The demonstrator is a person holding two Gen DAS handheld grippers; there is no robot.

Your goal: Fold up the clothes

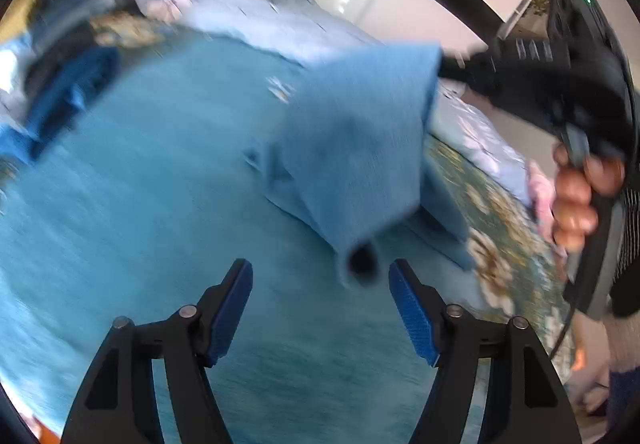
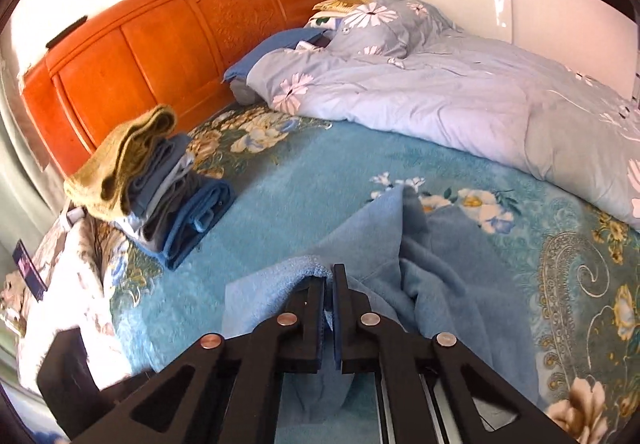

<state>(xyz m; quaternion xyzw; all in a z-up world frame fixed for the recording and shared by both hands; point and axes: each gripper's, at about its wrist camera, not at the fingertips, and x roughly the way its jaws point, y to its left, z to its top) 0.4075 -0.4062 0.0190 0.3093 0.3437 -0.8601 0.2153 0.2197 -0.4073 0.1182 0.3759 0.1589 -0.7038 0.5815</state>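
Observation:
A light blue fleece garment [image 1: 352,148] hangs over the teal bed blanket [image 1: 140,204], one sleeve cuff dangling toward me. My left gripper [image 1: 320,308] is open and empty just below that cuff; this view is motion-blurred. My right gripper [image 2: 329,284] is shut on a fold of the same garment [image 2: 432,268] and lifts it off the bed; it also shows in the left wrist view [image 1: 448,64], held at the upper right. The rest of the garment drapes down onto the blanket.
A stack of folded clothes [image 2: 160,188] with a yellow towel on top sits near the orange headboard [image 2: 180,28]. A pale blue floral quilt [image 2: 460,92] is bunched along the far side of the bed. The person's hand [image 1: 580,196] grips the right tool.

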